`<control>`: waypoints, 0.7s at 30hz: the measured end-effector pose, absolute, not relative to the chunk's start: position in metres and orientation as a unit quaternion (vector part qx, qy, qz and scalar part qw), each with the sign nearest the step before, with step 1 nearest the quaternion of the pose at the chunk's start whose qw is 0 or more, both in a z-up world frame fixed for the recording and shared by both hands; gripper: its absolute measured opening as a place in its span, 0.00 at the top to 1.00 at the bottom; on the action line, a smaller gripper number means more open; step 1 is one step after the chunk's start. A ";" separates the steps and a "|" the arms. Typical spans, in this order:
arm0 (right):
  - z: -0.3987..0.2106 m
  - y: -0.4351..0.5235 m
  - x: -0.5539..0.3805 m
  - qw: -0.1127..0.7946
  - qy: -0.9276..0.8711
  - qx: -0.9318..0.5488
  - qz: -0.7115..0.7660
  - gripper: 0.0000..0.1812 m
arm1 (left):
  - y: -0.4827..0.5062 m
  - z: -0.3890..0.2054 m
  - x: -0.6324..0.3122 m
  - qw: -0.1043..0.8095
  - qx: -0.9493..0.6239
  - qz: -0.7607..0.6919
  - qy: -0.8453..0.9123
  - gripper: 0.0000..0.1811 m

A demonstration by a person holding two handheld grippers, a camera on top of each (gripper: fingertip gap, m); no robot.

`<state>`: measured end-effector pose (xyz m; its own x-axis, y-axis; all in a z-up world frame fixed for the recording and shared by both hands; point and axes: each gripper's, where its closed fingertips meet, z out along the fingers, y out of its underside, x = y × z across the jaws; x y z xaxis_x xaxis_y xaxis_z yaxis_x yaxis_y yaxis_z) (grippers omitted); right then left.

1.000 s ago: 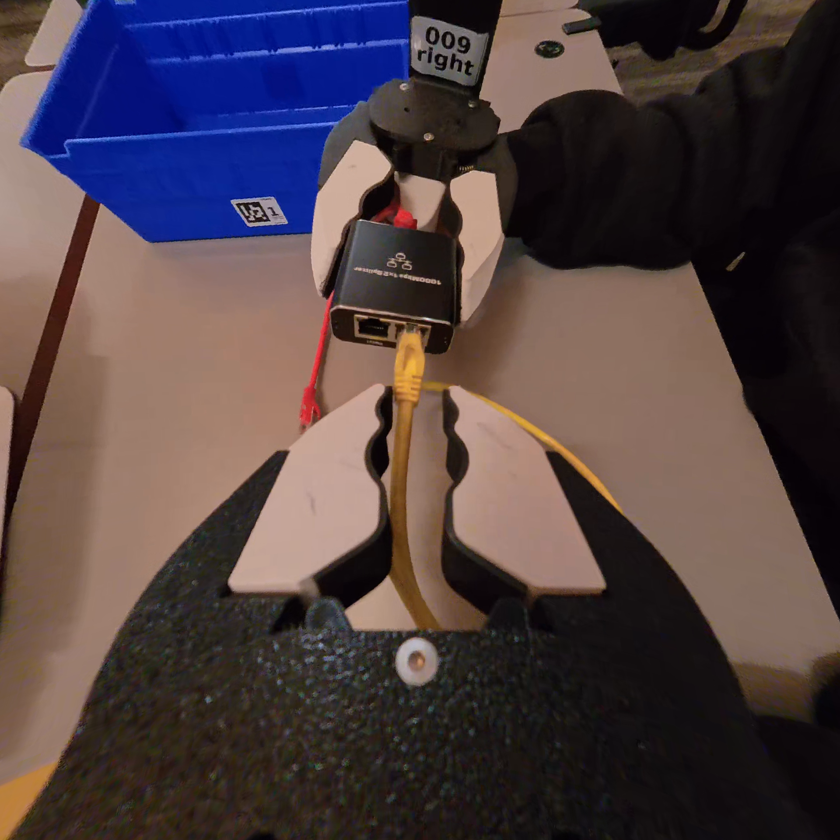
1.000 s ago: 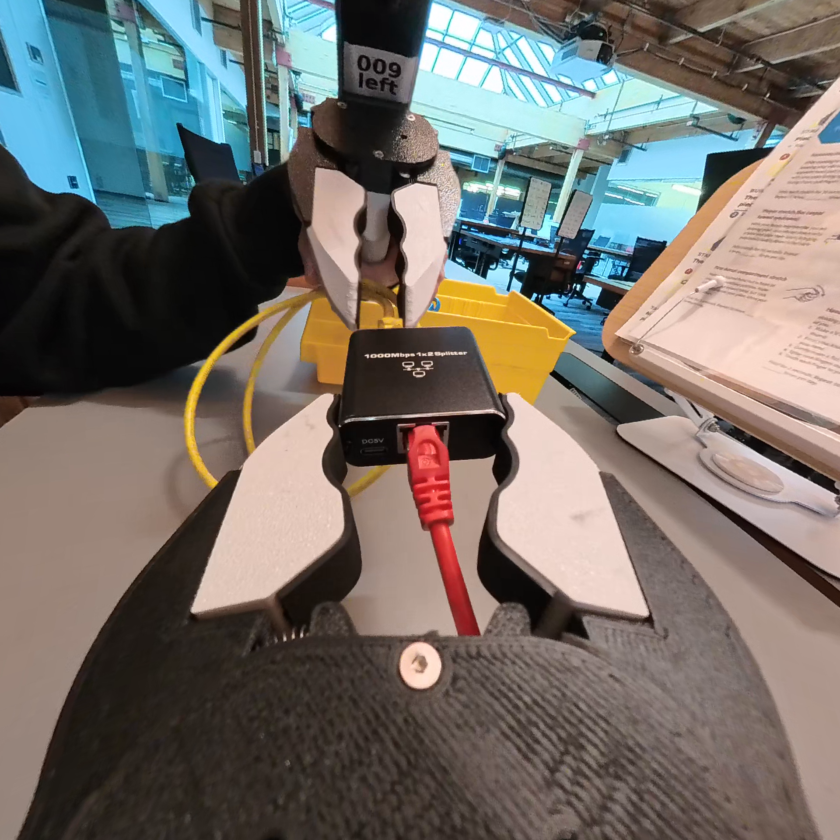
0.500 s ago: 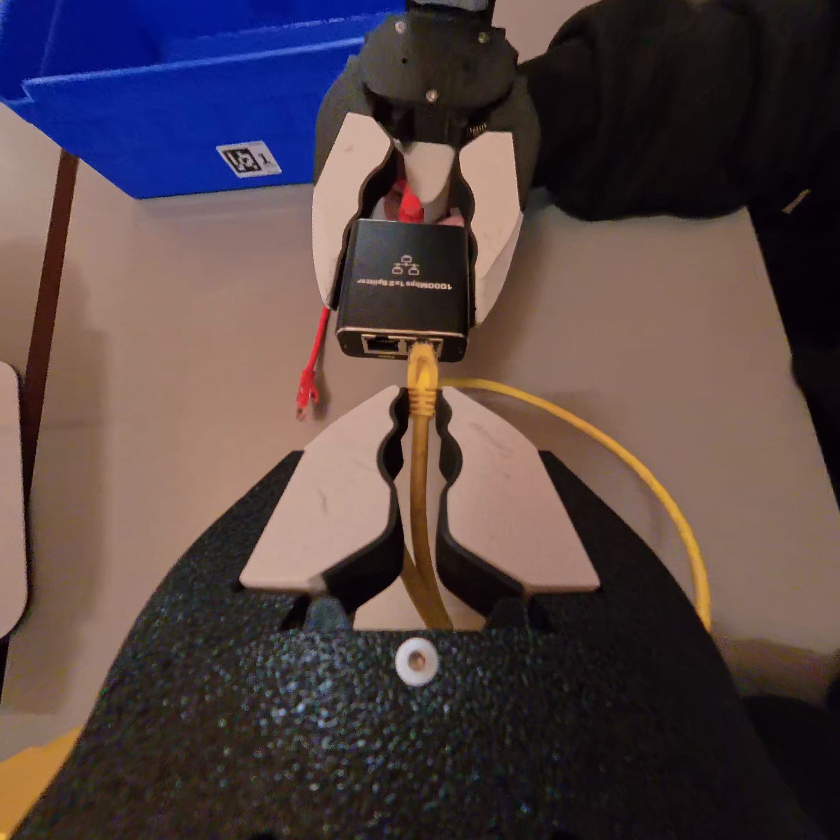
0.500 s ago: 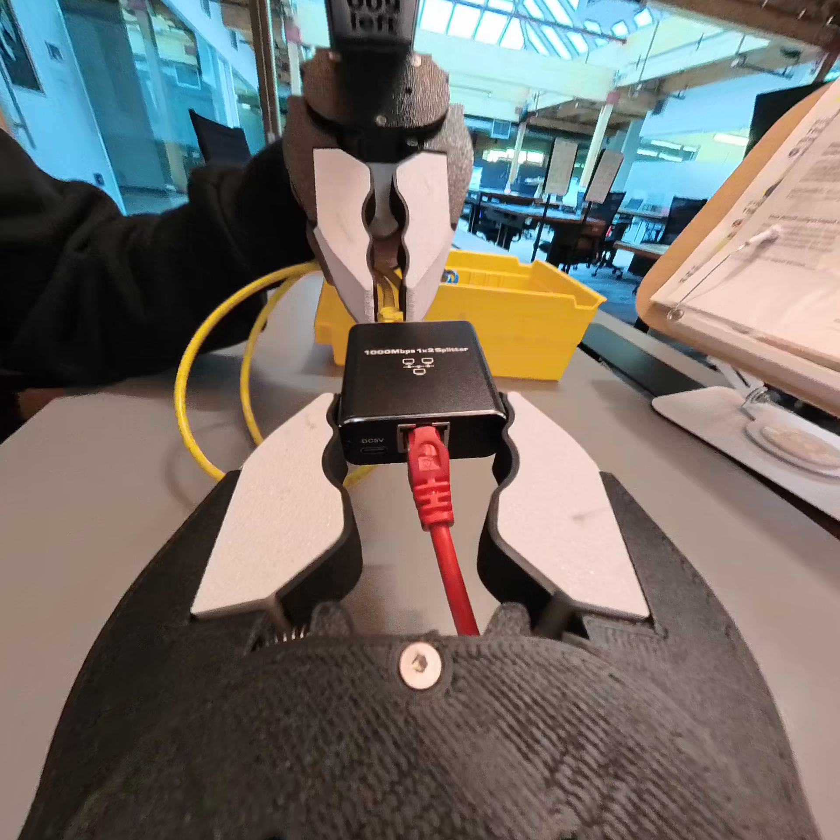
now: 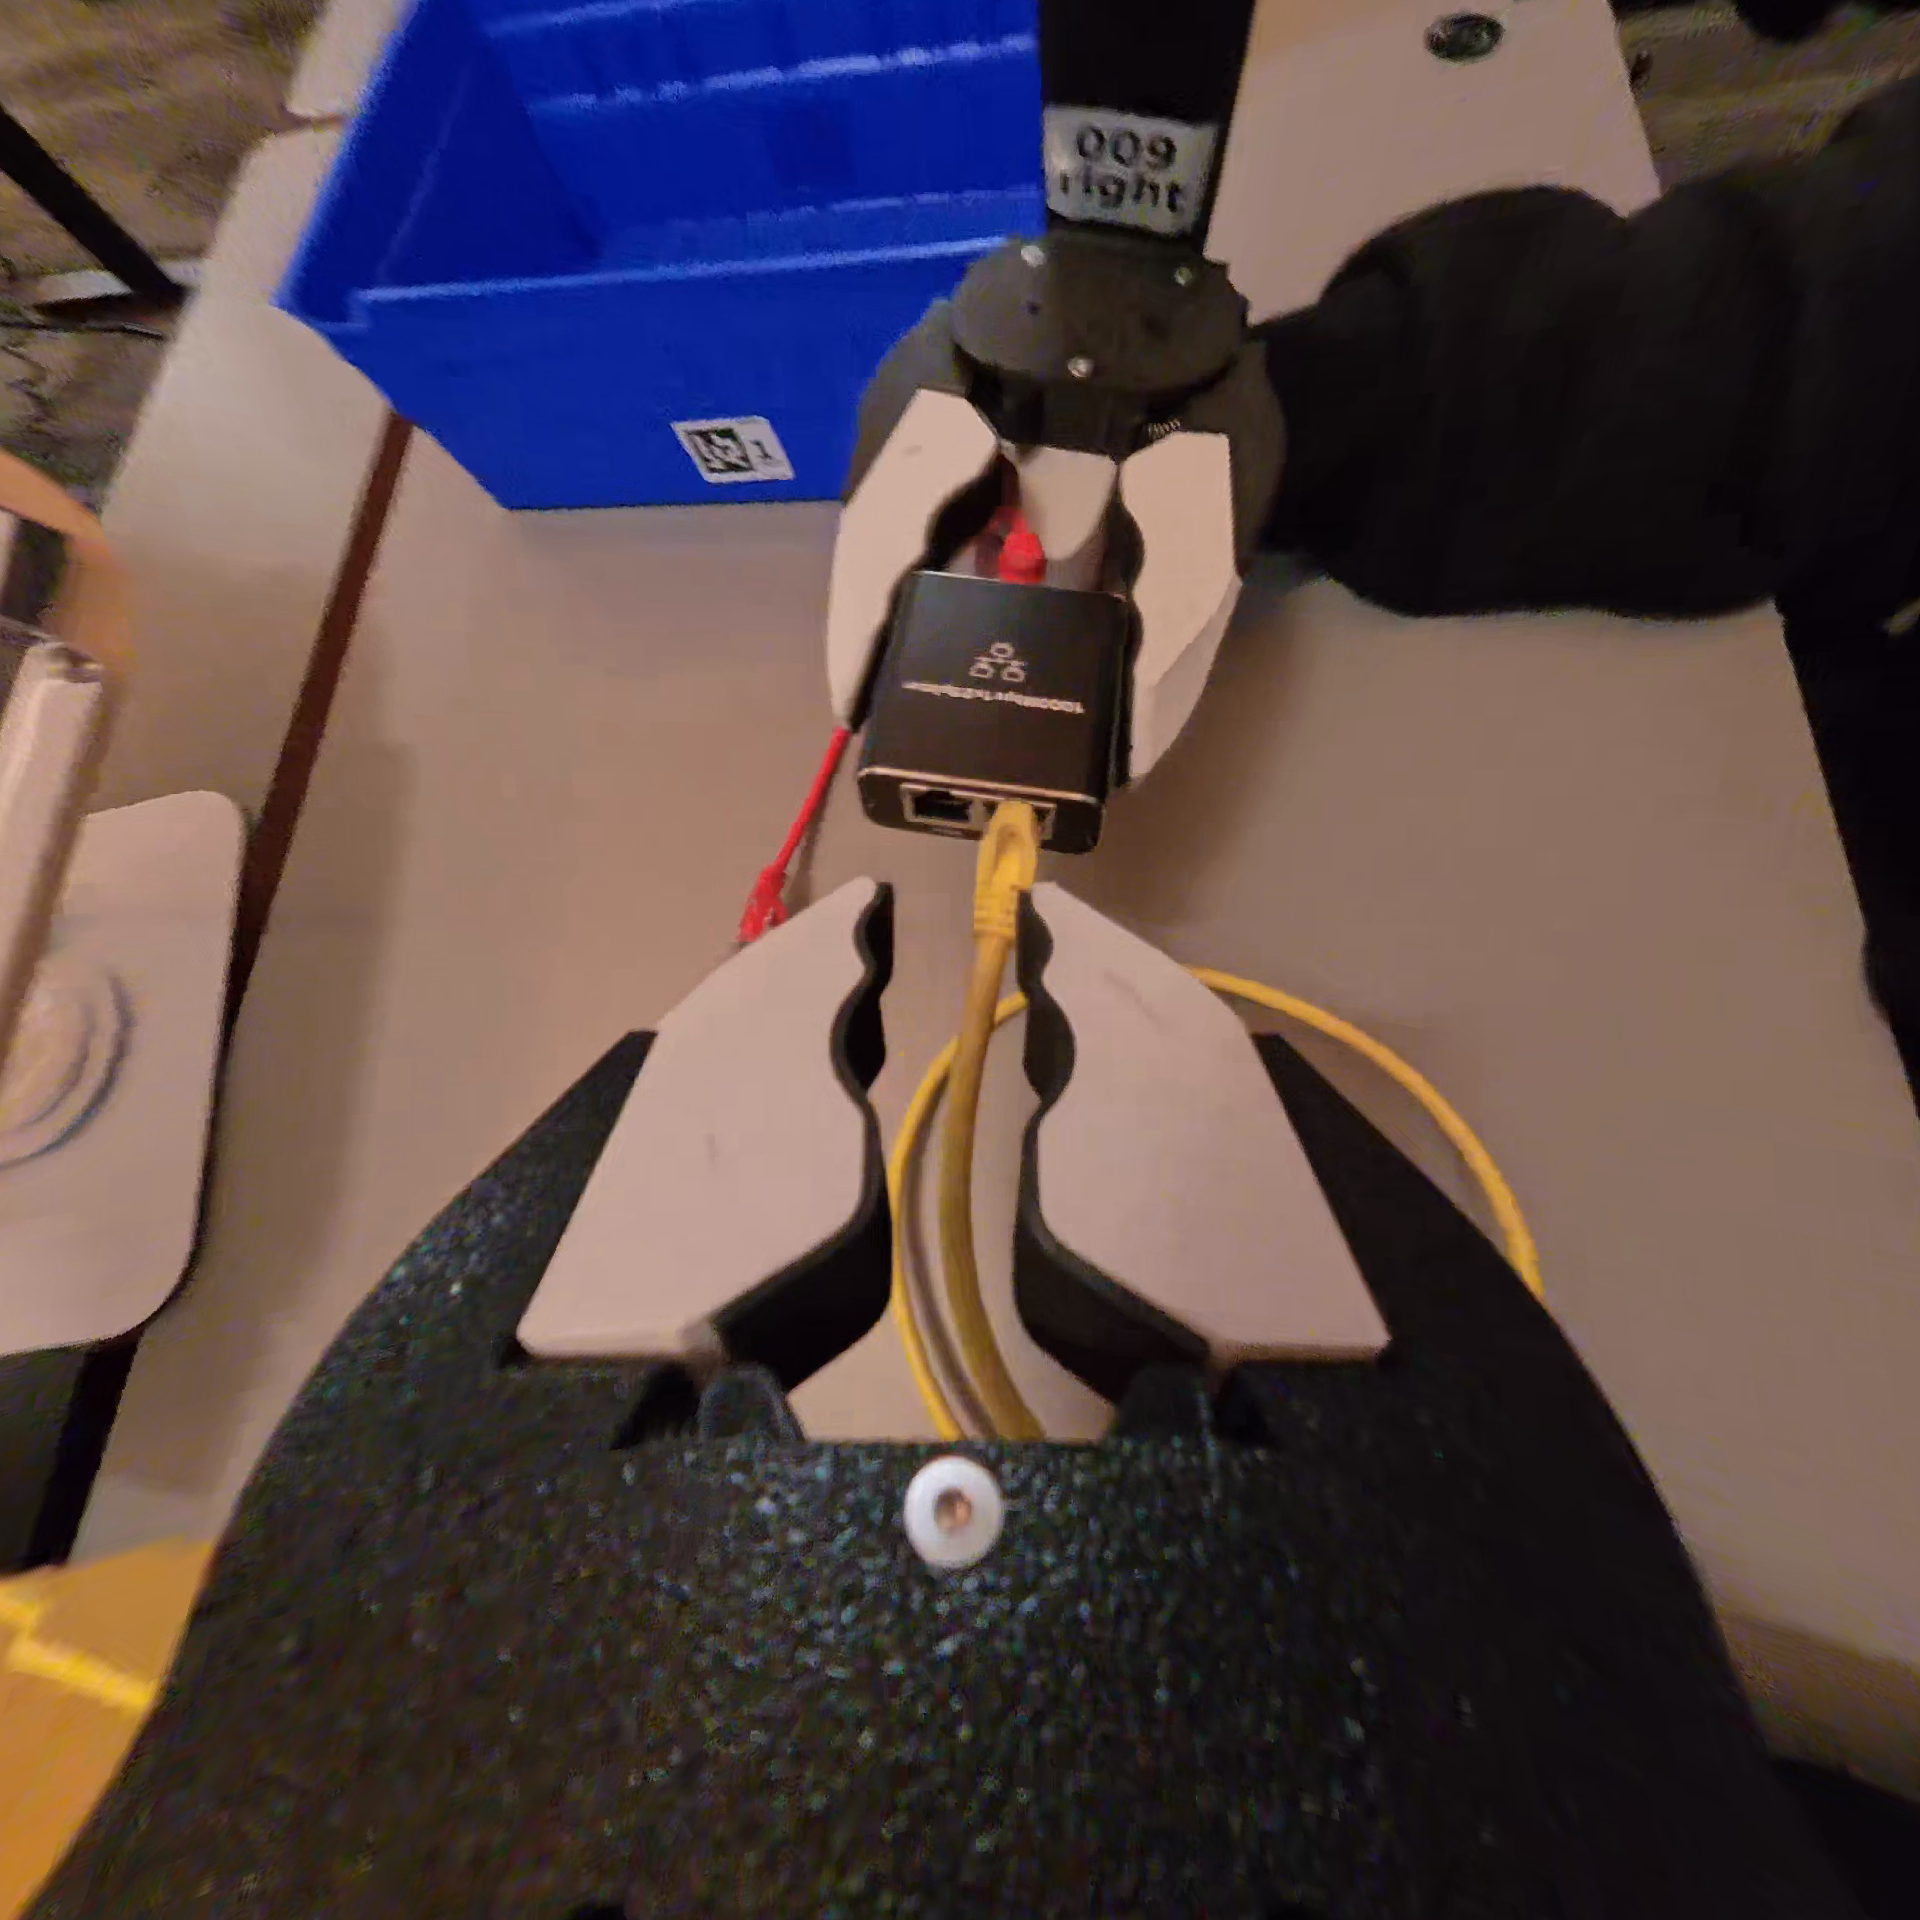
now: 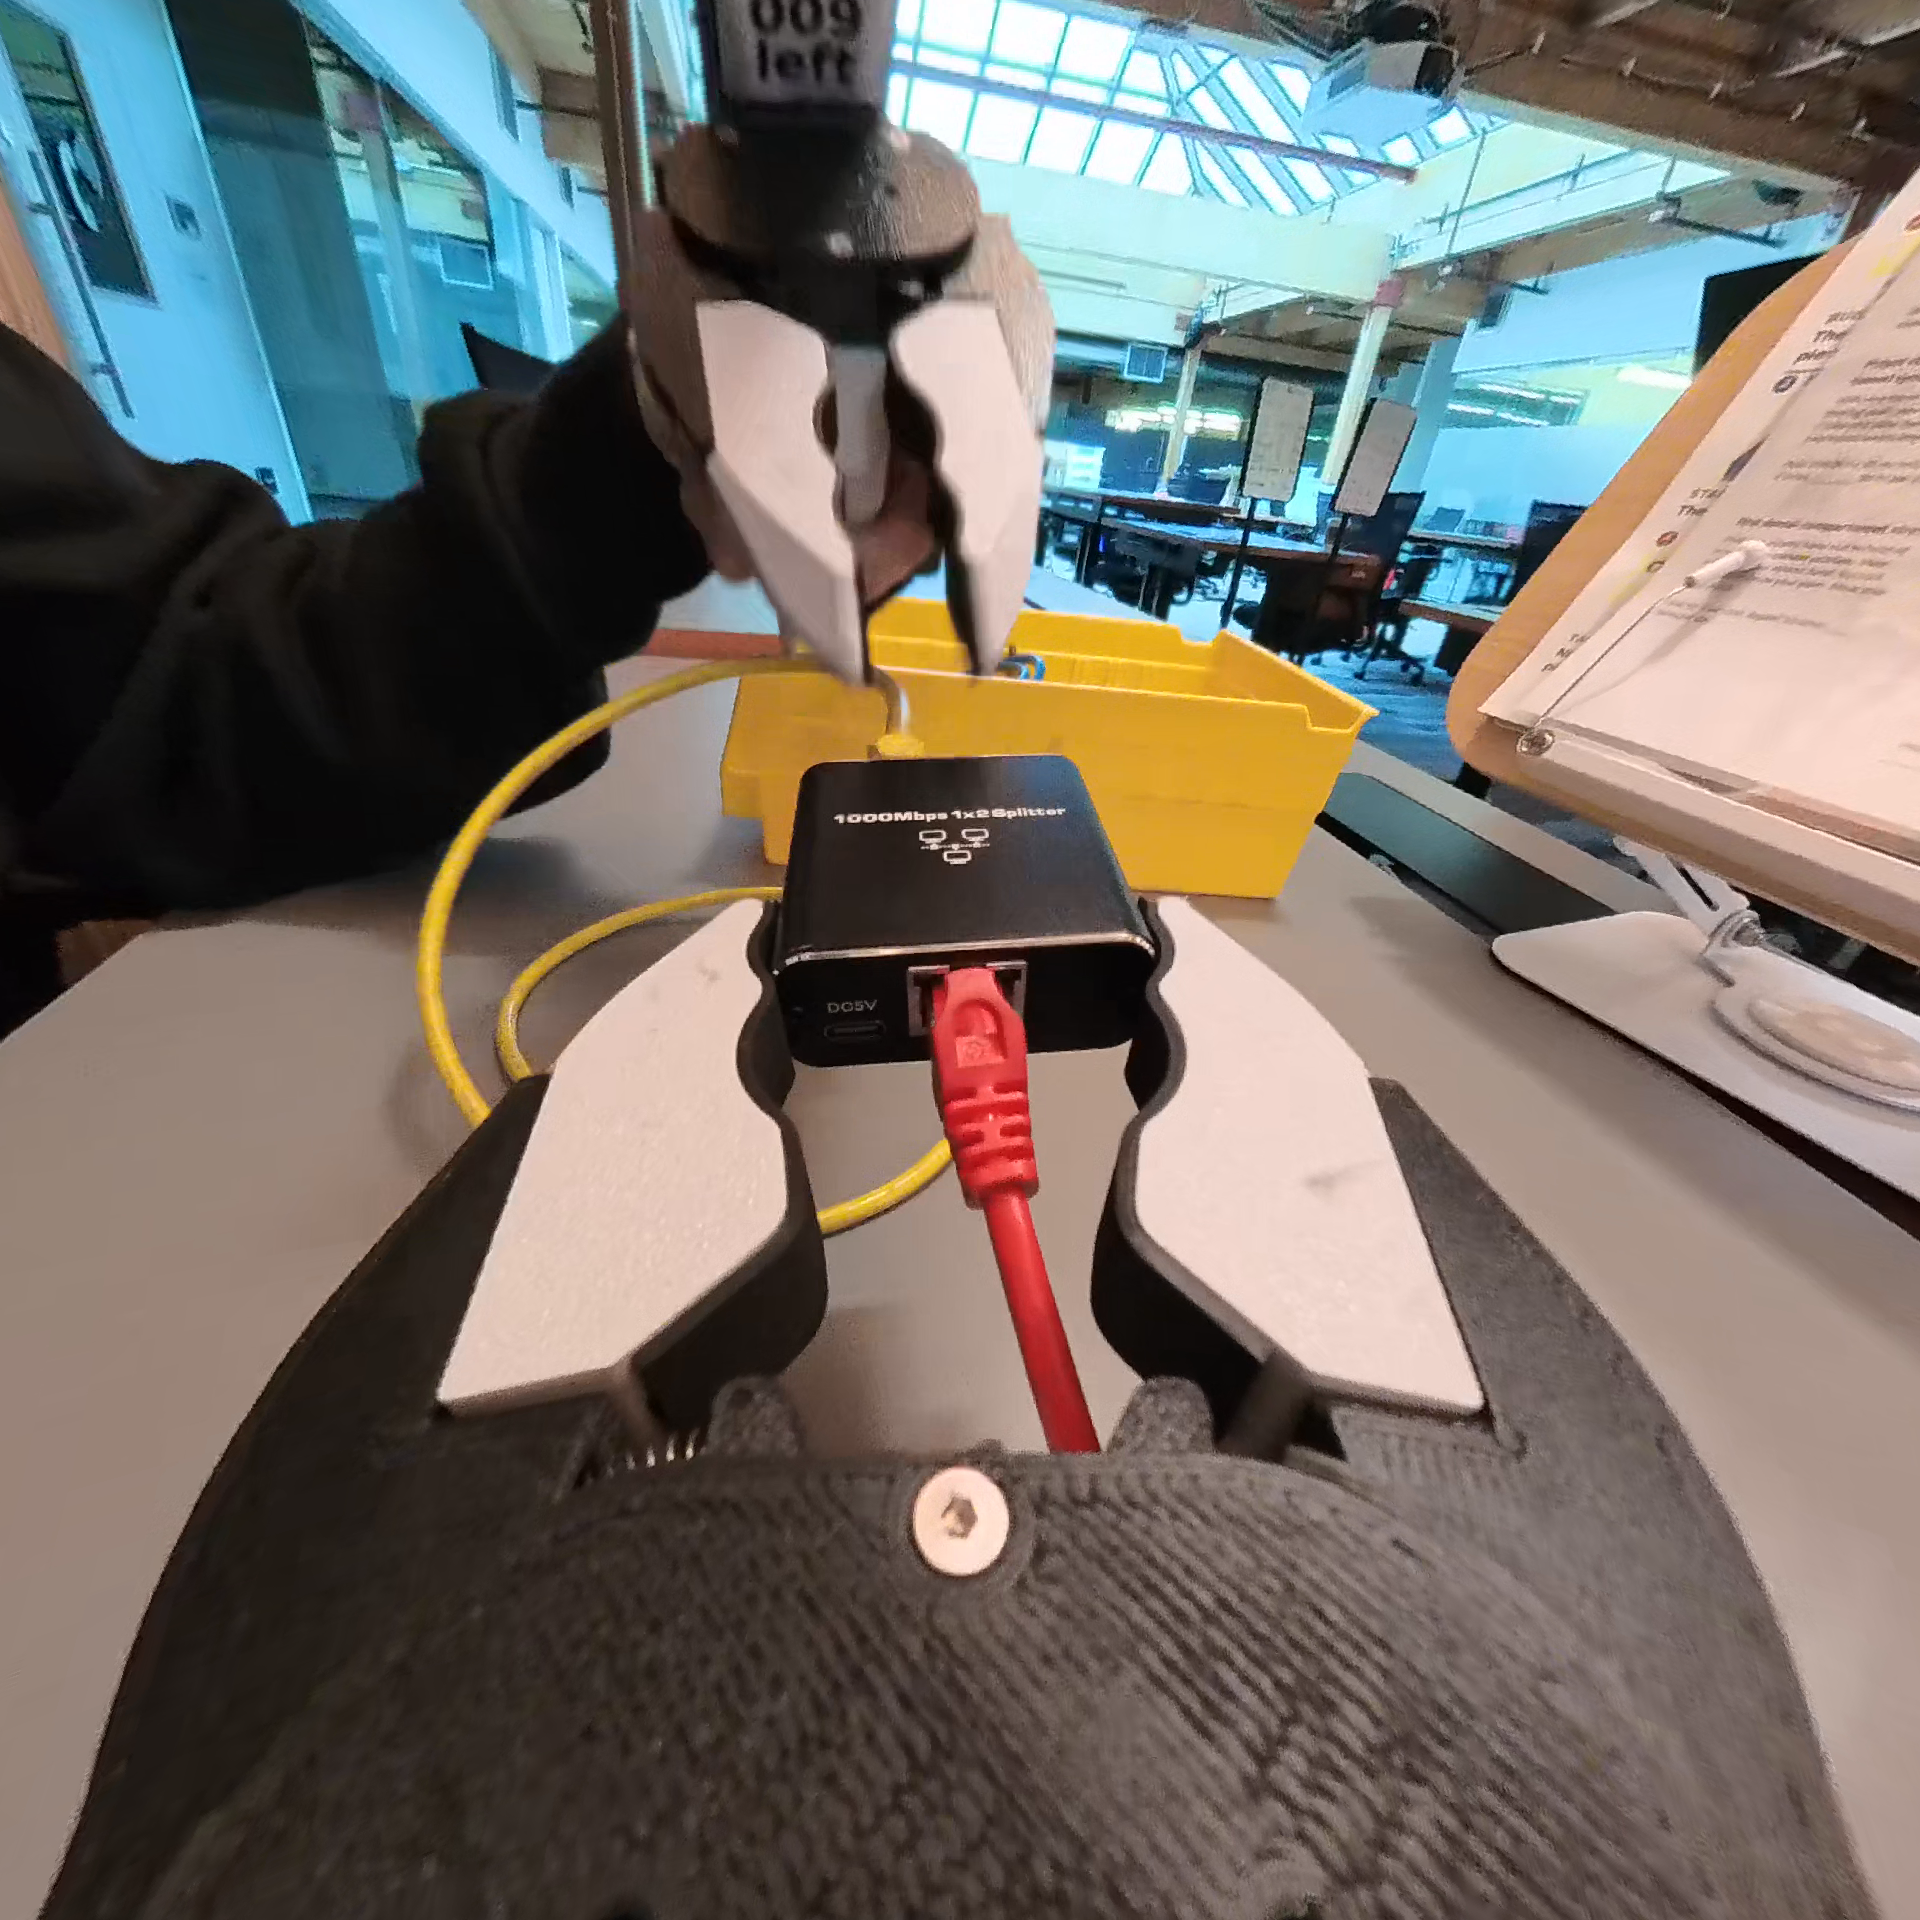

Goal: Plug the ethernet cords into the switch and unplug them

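Grey tabletop (image 6: 260,1091) carries the black switch (image 6: 961,883), clamped by the right gripper (image 6: 961,1013); red cord (image 6: 982,1091) plugged at 6 o'clock, yellow cord (image 5: 1000,883) opposite. Left gripper (image 5: 954,904) gapes around yellow cord, not pinching.
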<state>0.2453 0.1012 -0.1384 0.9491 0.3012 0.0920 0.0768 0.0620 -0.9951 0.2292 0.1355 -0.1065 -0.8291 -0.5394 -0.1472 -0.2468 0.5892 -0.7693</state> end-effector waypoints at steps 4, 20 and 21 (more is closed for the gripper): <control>-0.136 0.099 0.246 0.723 -0.140 -0.672 0.078 0.65 | 0.206 -0.069 0.220 0.316 -0.279 -0.356 0.834 0.86; -0.136 0.096 0.239 0.721 -0.161 -0.668 0.089 0.65 | 0.374 -0.183 0.199 0.396 -0.081 0.037 0.914 0.72; -0.136 0.095 0.239 0.723 -0.160 -0.666 0.088 0.65 | 0.378 -0.184 0.203 0.409 -0.069 0.065 0.907 0.72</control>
